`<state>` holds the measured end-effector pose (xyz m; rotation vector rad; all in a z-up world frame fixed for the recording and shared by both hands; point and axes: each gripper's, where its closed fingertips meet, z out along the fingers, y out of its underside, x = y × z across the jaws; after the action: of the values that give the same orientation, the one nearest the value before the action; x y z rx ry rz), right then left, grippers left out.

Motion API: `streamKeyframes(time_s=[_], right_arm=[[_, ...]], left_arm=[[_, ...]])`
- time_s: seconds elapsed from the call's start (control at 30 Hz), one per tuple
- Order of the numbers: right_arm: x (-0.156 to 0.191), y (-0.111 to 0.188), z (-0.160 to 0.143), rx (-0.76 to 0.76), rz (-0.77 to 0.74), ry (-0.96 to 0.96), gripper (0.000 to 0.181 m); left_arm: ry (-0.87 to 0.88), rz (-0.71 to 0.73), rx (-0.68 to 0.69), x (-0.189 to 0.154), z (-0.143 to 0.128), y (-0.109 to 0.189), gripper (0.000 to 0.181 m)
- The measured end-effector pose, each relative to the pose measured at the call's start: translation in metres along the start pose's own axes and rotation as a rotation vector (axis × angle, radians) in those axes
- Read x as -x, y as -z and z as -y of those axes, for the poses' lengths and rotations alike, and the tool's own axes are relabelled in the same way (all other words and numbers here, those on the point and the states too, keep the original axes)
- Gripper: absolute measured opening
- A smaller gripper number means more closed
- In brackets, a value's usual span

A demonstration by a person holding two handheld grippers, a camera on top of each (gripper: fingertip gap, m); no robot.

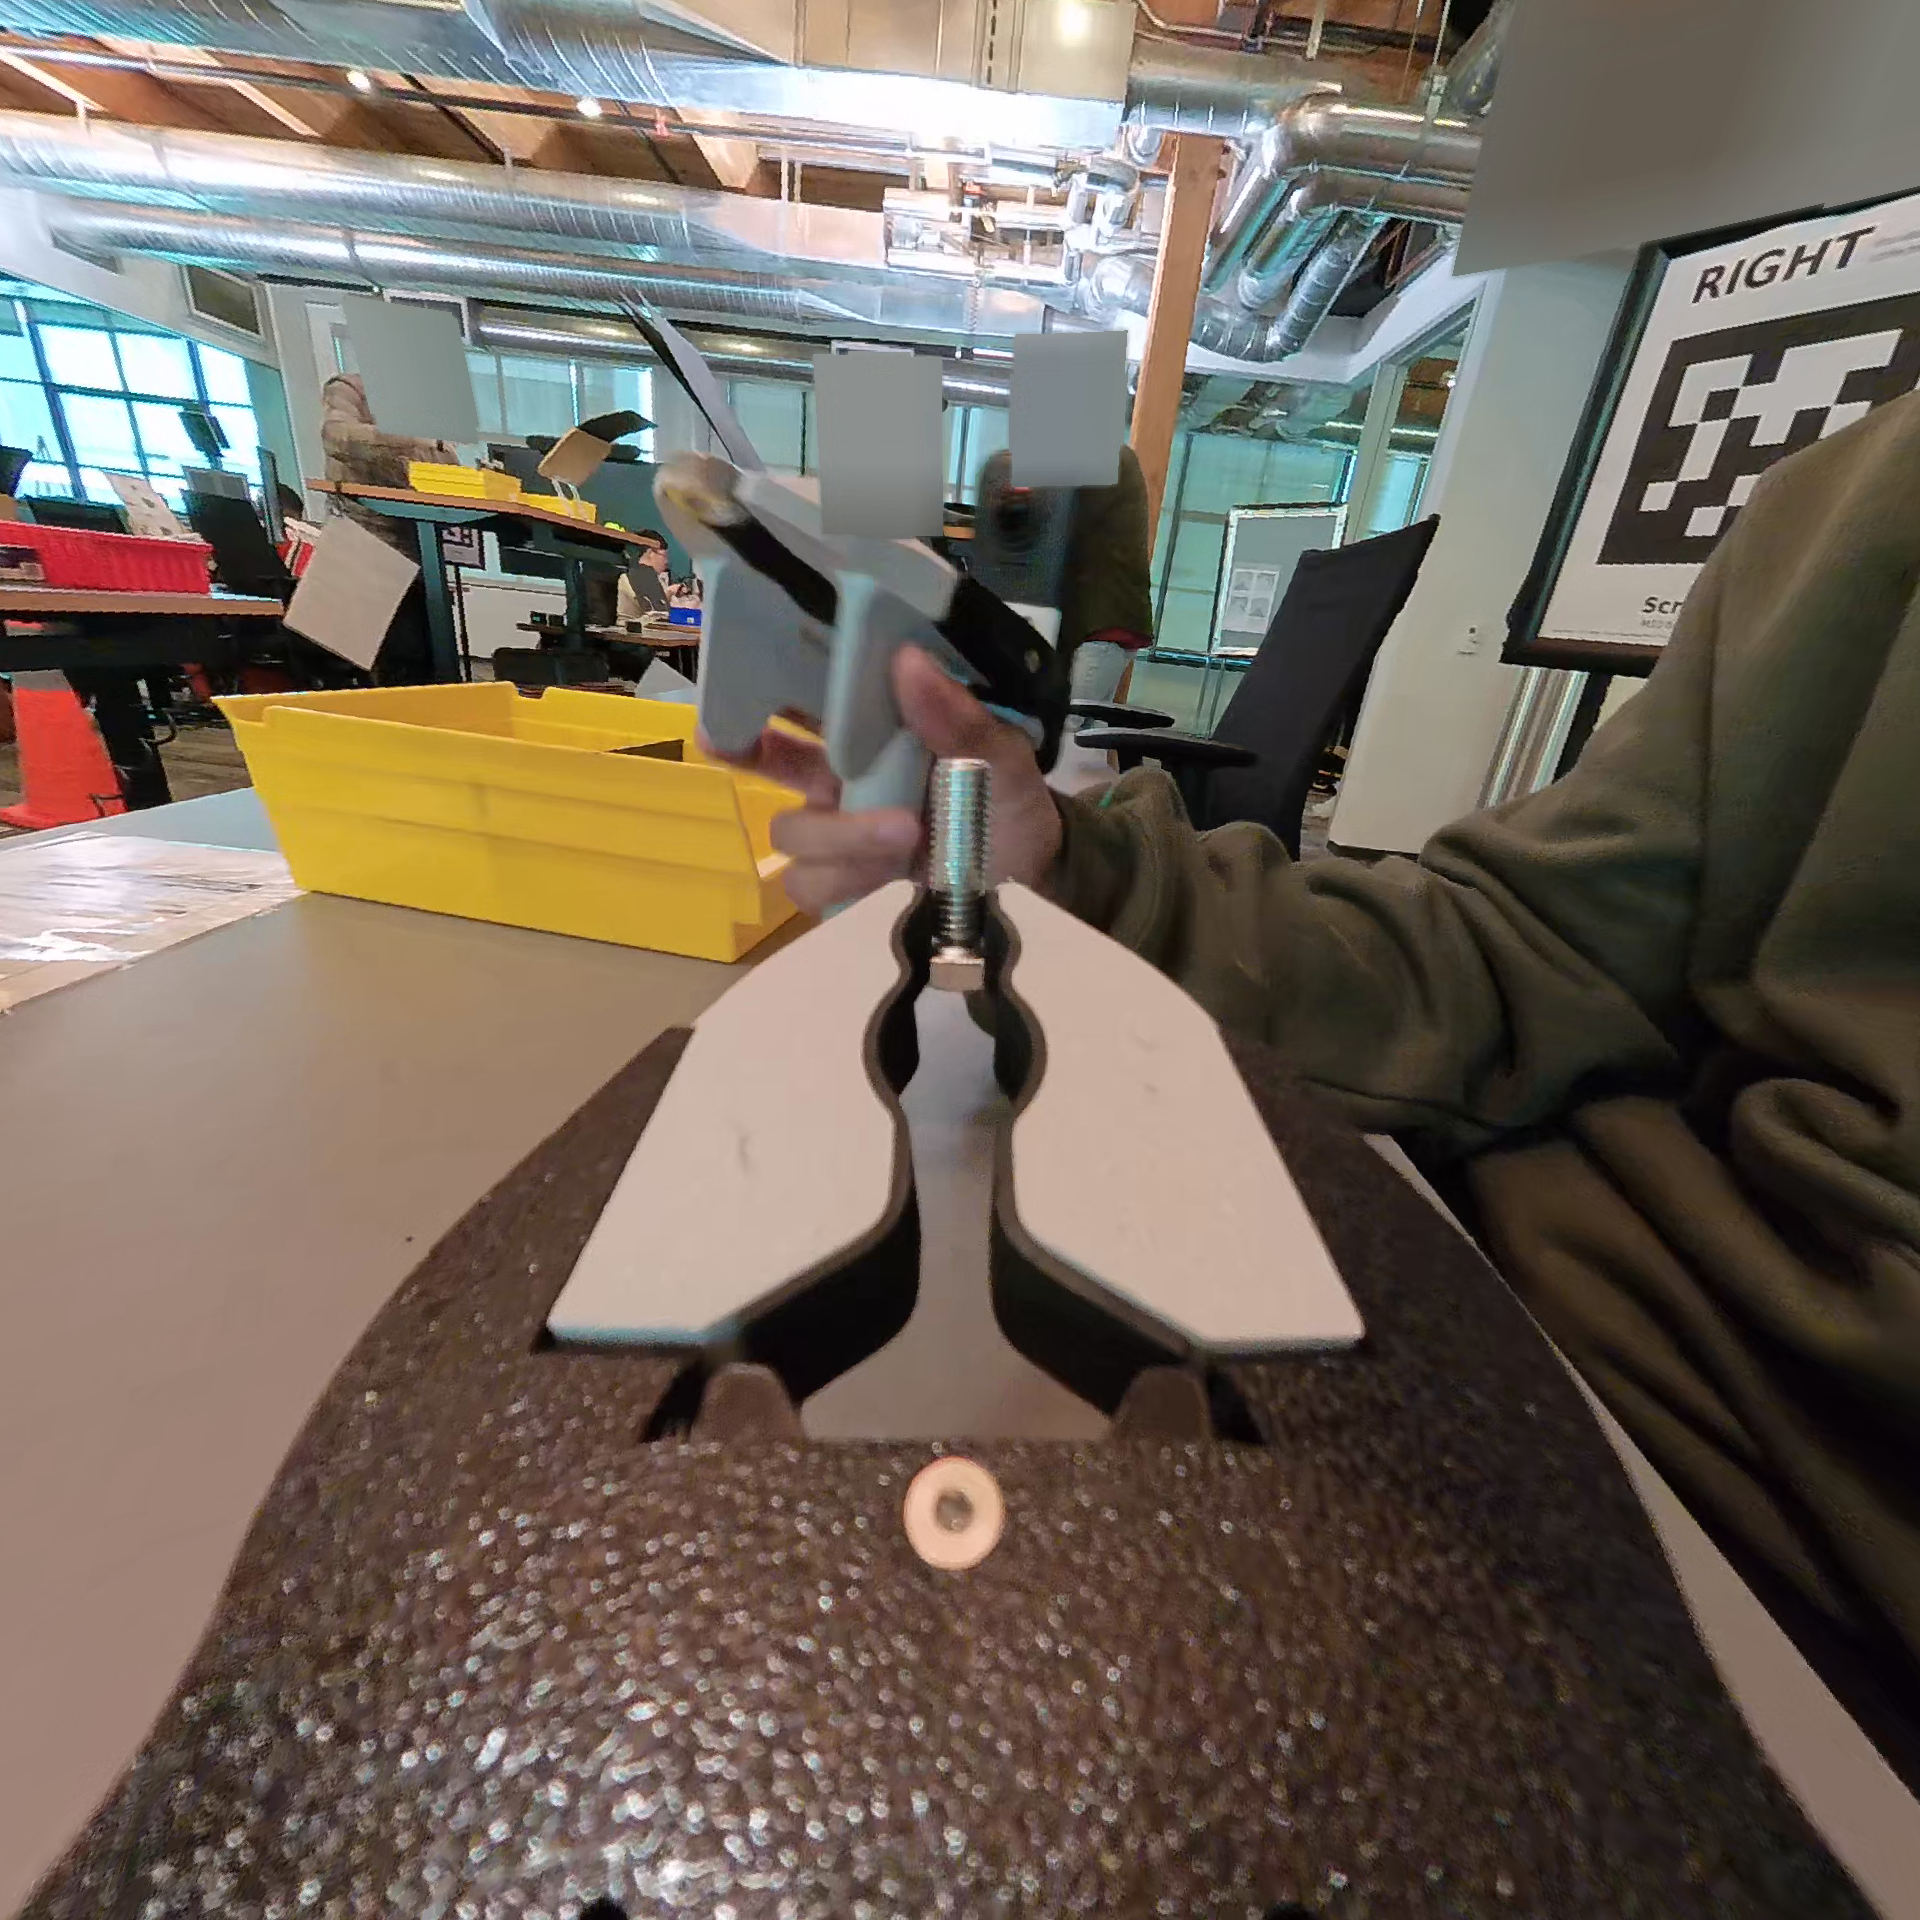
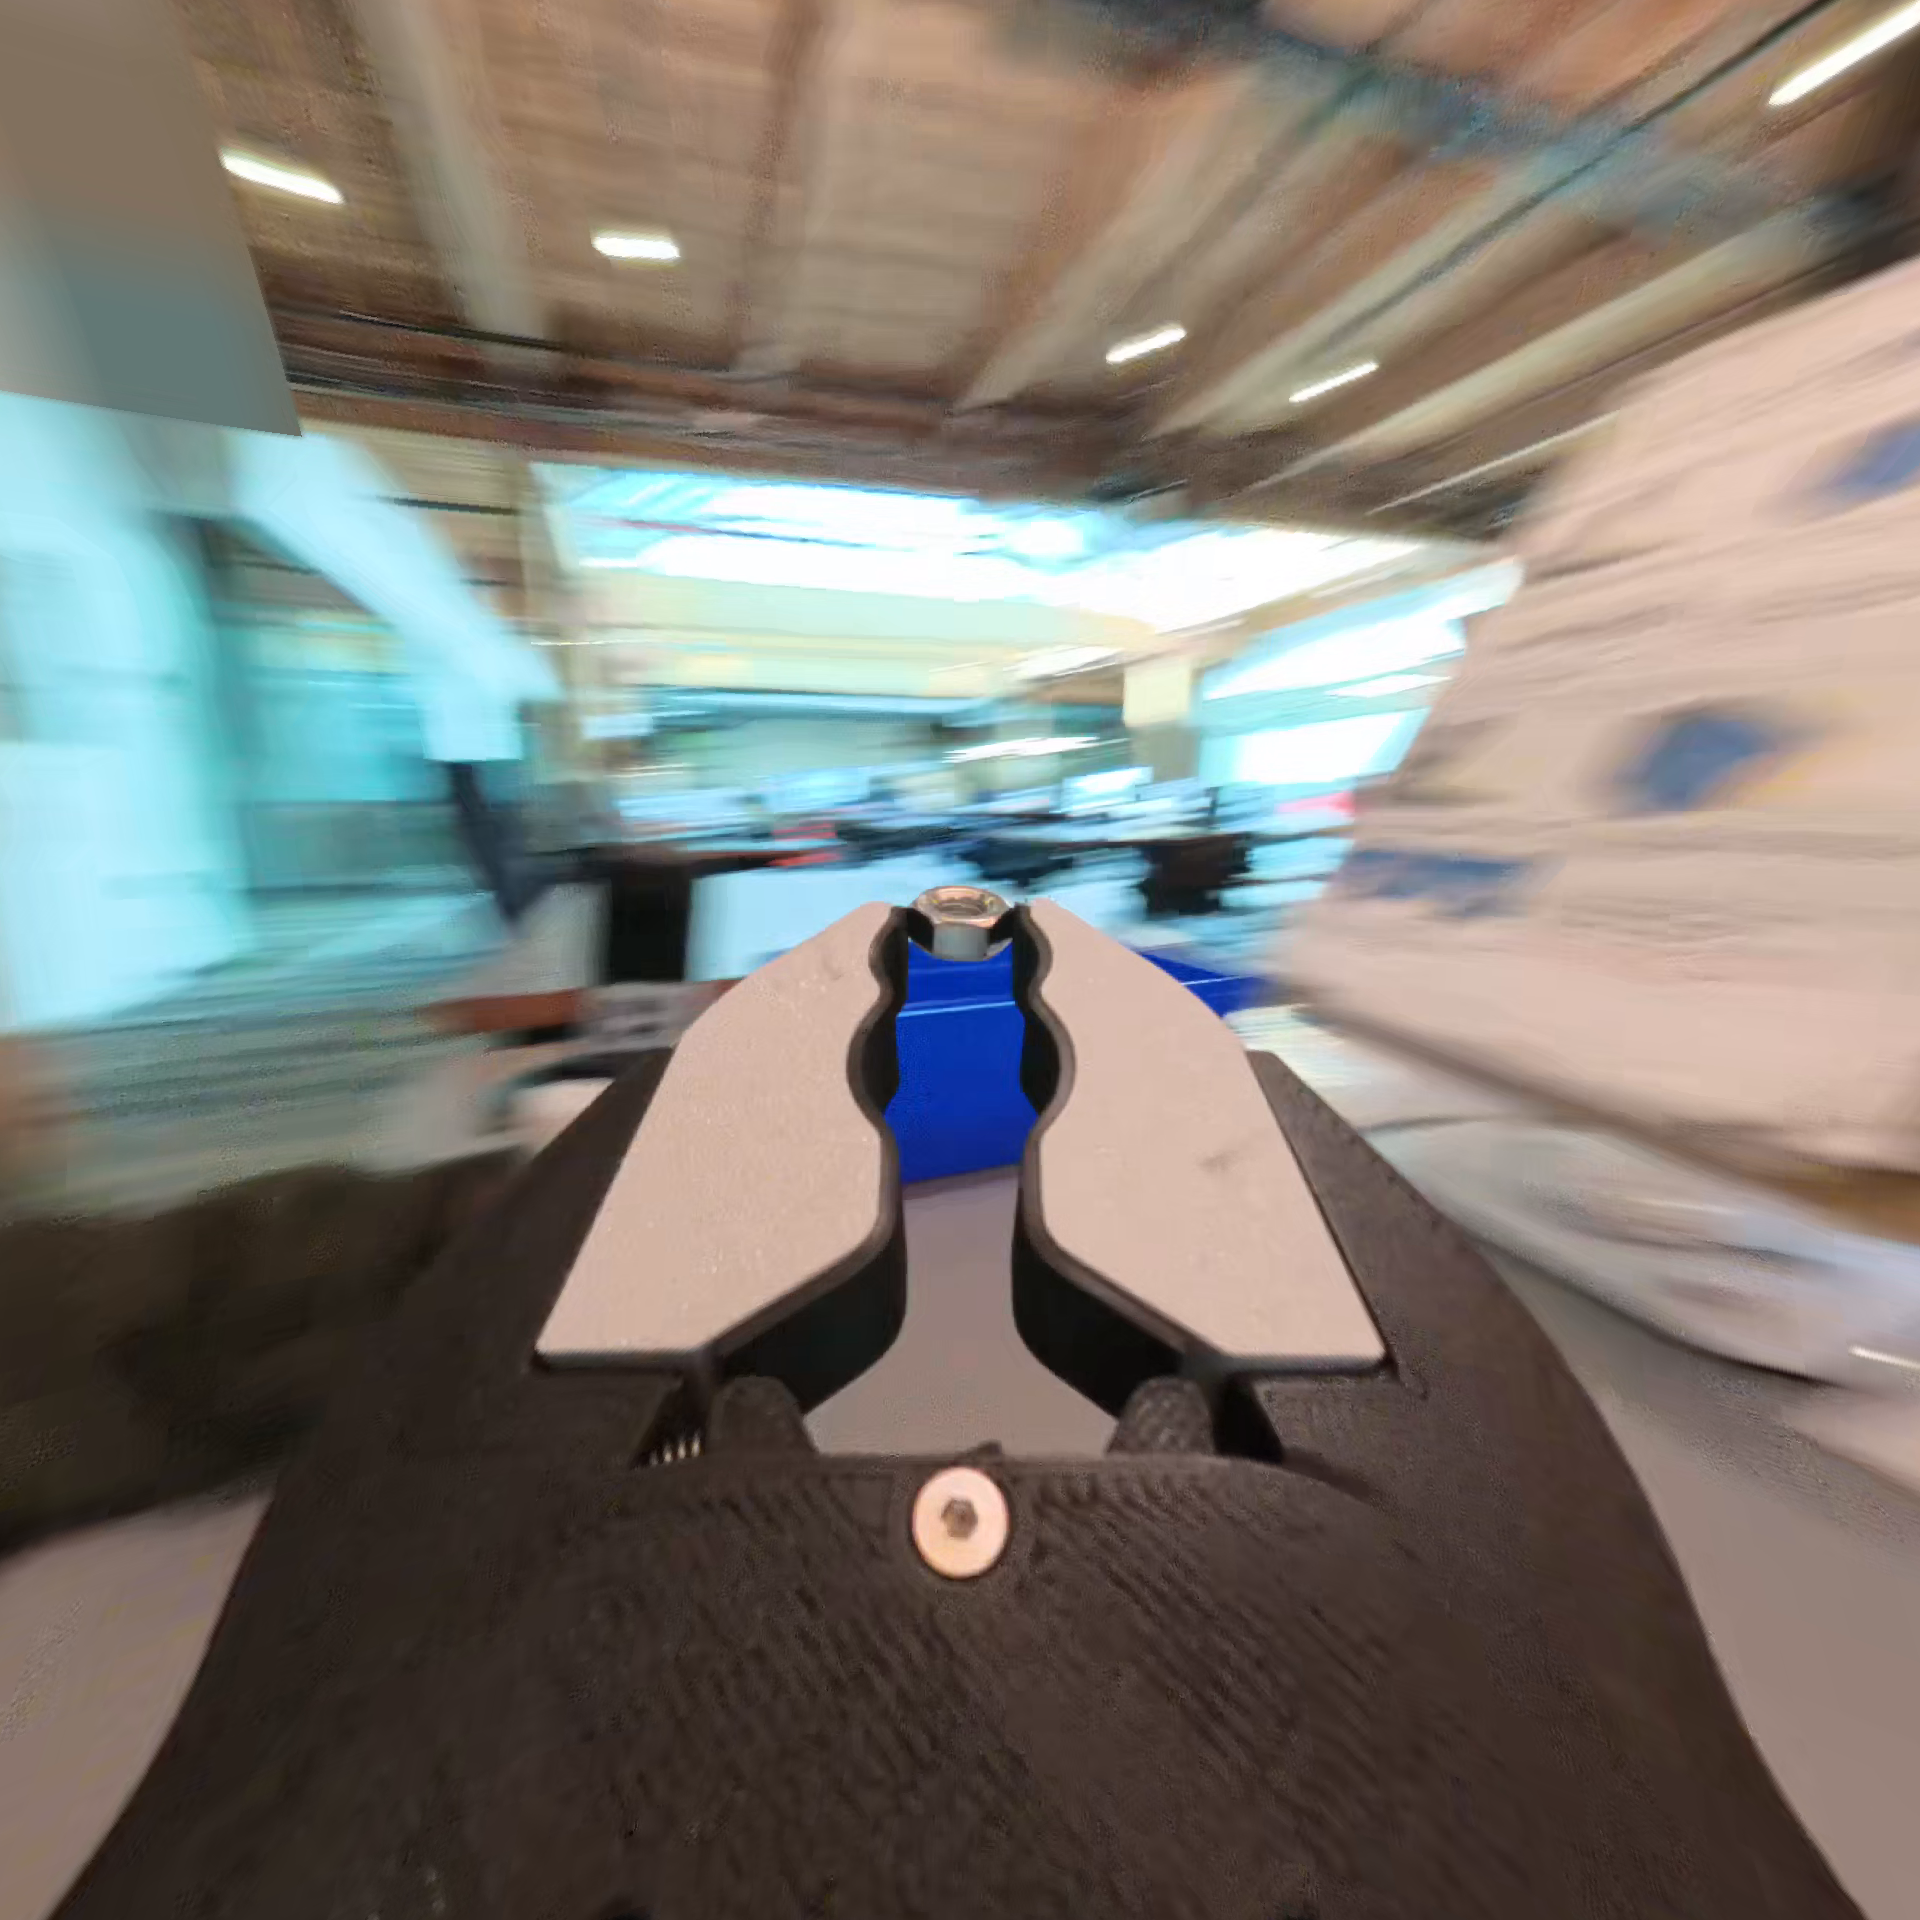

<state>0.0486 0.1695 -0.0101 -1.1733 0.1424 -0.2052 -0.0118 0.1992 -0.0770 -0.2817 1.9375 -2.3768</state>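
Observation:
My left gripper (image 1: 956, 920) is shut on a silver bolt (image 1: 958, 831). The bolt stands upright with its threaded end up and its hex head (image 1: 956, 971) below the fingertips. Just behind it, the right gripper (image 1: 821, 613) shows in a person's hand (image 1: 883, 821), tilted up and to the left above the bolt. In the right wrist view my right gripper (image 2: 958, 920) is shut on a small silver hex nut (image 2: 958, 920) at its fingertips. That view is heavily motion-blurred.
A yellow bin (image 1: 499, 810) stands on the grey table (image 1: 312, 1091) to the left of the bolt. The person's olive sleeve (image 1: 1558, 935) fills the right side. A black chair (image 1: 1320, 665) stands behind. A blue bin (image 2: 956, 1060) shows between the right fingers. The tips of one gripper are about 9 cm away from the tips of the other.

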Motion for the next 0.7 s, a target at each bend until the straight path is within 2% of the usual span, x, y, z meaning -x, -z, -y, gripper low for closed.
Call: streamKeyframes(time_s=[0.07,0.1,0.2,0.27,0.33,0.4,0.47,0.6,0.7], right_arm=[[-0.047,0.029,0.026,-0.025,-0.358,0.208,0.019],[-0.071,0.049,0.033,0.025,-0.526,0.282,0.019],[-0.143,0.140,0.038,0.323,-1.079,0.470,0.019],[-0.164,0.188,0.038,0.484,-1.255,0.538,0.019],[-0.176,0.217,0.020,0.620,-1.298,0.443,0.019],[-0.181,0.224,0.004,0.654,-1.258,0.336,0.019],[-0.182,0.225,0.003,0.634,-1.239,0.300,0.020],[-0.183,0.229,0.025,0.562,-1.301,0.421,0.053],[-0.177,0.211,0.030,0.483,-1.210,0.413,0.060]], left_arm=[[-0.002,0.004,0.008,0.000,-0.001,0.001,0.009],[-0.004,0.010,0.013,0.001,-0.002,0.001,0.009],[-0.004,0.007,0.013,0.000,-0.002,0.000,0.009],[-0.009,0.006,0.023,0.000,-0.003,-0.002,0.009],[-0.012,0.003,0.031,-0.001,-0.005,-0.003,0.009],[-0.014,0.006,0.036,-0.001,-0.005,-0.004,0.009],[-0.016,0.012,0.035,0.000,-0.005,-0.004,0.009],[-0.014,0.017,0.026,0.001,-0.004,-0.003,0.009],[-0.014,0.018,0.030,0.001,-0.004,-0.004,0.009]])
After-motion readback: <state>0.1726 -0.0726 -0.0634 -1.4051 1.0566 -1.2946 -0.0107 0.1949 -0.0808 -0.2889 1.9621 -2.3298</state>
